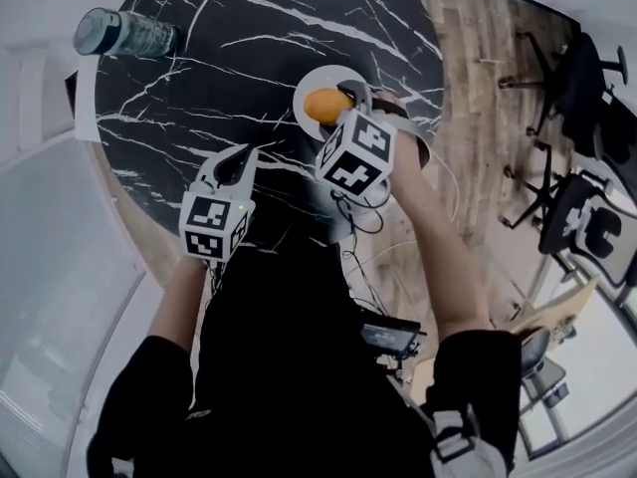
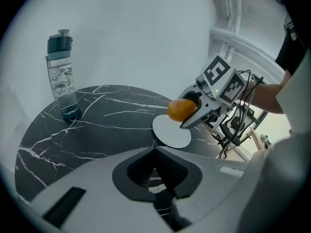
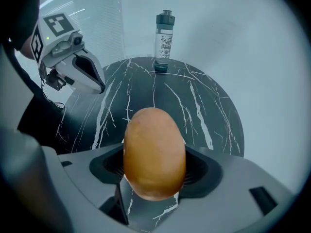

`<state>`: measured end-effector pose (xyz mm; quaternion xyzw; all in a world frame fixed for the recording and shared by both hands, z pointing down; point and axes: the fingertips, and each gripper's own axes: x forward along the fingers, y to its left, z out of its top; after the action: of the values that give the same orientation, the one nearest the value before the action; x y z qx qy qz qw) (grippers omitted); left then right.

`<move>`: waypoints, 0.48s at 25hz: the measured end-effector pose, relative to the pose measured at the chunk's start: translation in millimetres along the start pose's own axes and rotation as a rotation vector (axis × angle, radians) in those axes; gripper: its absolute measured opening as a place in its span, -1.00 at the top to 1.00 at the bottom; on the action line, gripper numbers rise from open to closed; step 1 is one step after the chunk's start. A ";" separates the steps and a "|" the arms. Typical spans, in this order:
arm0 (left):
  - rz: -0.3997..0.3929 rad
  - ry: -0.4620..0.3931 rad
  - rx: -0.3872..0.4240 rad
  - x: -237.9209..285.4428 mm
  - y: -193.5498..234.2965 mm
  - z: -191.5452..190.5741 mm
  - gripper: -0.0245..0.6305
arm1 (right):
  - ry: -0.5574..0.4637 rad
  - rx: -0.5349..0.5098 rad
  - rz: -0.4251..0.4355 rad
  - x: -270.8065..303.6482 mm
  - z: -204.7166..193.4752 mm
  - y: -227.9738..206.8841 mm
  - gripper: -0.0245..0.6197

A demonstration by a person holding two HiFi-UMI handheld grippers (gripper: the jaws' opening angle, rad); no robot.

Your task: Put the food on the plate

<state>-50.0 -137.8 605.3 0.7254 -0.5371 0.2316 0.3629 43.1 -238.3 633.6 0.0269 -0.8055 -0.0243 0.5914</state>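
An oval orange-brown piece of food [image 1: 326,106] [image 2: 181,109] [image 3: 154,152] is clamped in my right gripper [image 1: 343,101] [image 2: 193,109] [image 3: 154,181]. It hangs just above a small round white plate [image 1: 307,81] [image 2: 170,134] on the near right part of the black marble table [image 1: 199,78]. In the right gripper view the food hides the plate. My left gripper [image 1: 239,157] [image 2: 155,149] [image 3: 96,81] hovers over the table's near edge, left of the plate, with its jaws closed together and nothing between them.
A clear water bottle [image 1: 124,33] [image 2: 62,76] [image 3: 164,41] with a dark cap stands at the table's far left edge. Black office chairs [image 1: 587,98] stand on the wooden floor to the right. Cables hang below the right gripper.
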 end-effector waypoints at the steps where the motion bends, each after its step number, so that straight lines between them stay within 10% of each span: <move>1: -0.002 0.005 0.003 3.0 -0.5 0.1 0.93 | 0.001 0.006 0.003 2.7 -1.4 -0.8 0.00; 12: -0.015 0.046 0.015 16.2 -6.3 -9.7 0.93 | -0.011 0.158 0.038 26.0 -10.6 2.0 0.00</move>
<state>-38.4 -139.2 621.5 0.7266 -0.5215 0.2495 0.3713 45.3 -238.3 661.6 0.0578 -0.8085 0.0505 0.5834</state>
